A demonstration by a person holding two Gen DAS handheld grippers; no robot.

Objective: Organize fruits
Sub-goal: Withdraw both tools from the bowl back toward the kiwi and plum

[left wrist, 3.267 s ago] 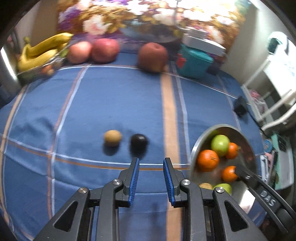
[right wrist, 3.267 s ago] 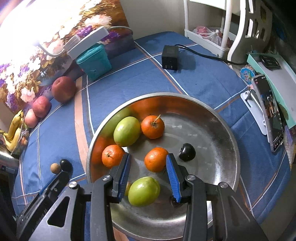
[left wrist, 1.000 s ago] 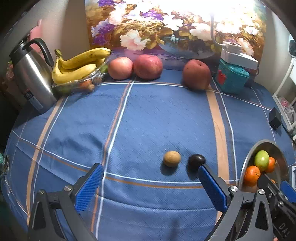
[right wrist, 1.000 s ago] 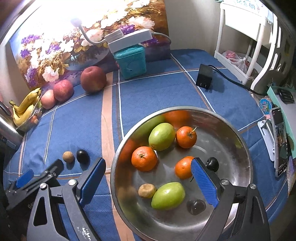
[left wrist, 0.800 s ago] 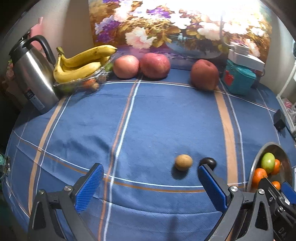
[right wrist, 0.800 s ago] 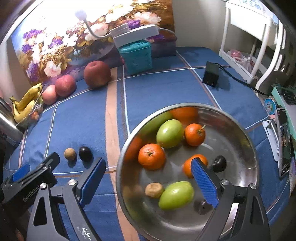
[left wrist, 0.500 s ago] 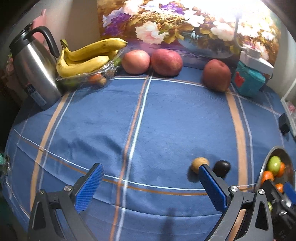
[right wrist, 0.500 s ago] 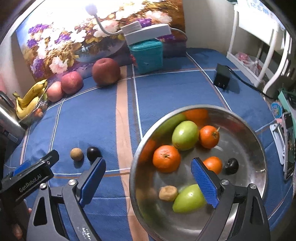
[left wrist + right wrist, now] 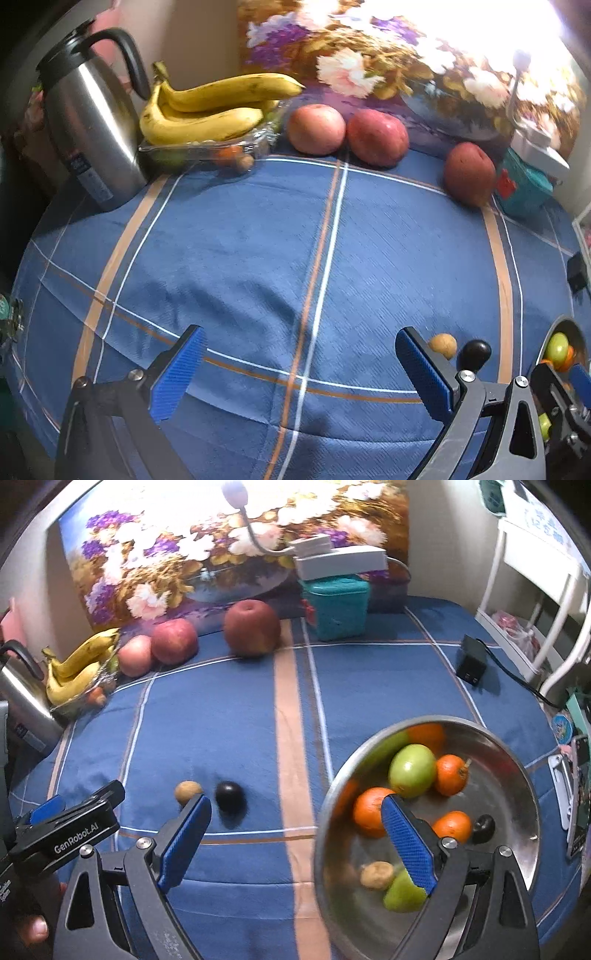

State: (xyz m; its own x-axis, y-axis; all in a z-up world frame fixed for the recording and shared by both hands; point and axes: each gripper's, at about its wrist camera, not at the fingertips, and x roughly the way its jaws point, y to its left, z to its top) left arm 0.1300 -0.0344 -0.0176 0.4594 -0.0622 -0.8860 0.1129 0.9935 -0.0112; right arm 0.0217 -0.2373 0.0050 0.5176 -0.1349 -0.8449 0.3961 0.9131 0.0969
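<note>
Left wrist view: the left gripper (image 9: 297, 363) is seen with its blue pads spread wide and nothing held between them, above the blue striped cloth (image 9: 236, 258). Just beside its right finger a small brown fruit (image 9: 442, 345) and a small dark fruit (image 9: 477, 350) are found side by side on the cloth, outside the steel bowl (image 9: 517, 775). Right wrist view: the right gripper (image 9: 295, 834) is likewise held wide open and empty, one finger near the two loose fruits, the other over the bowl's near rim. Oranges (image 9: 369, 812), a green fruit (image 9: 412, 765), a brown fruit and a dark one are contained in the bowl. Apples (image 9: 376, 137), bananas (image 9: 207, 107) and a kettle (image 9: 88, 129) are ranged along the far edge.
</note>
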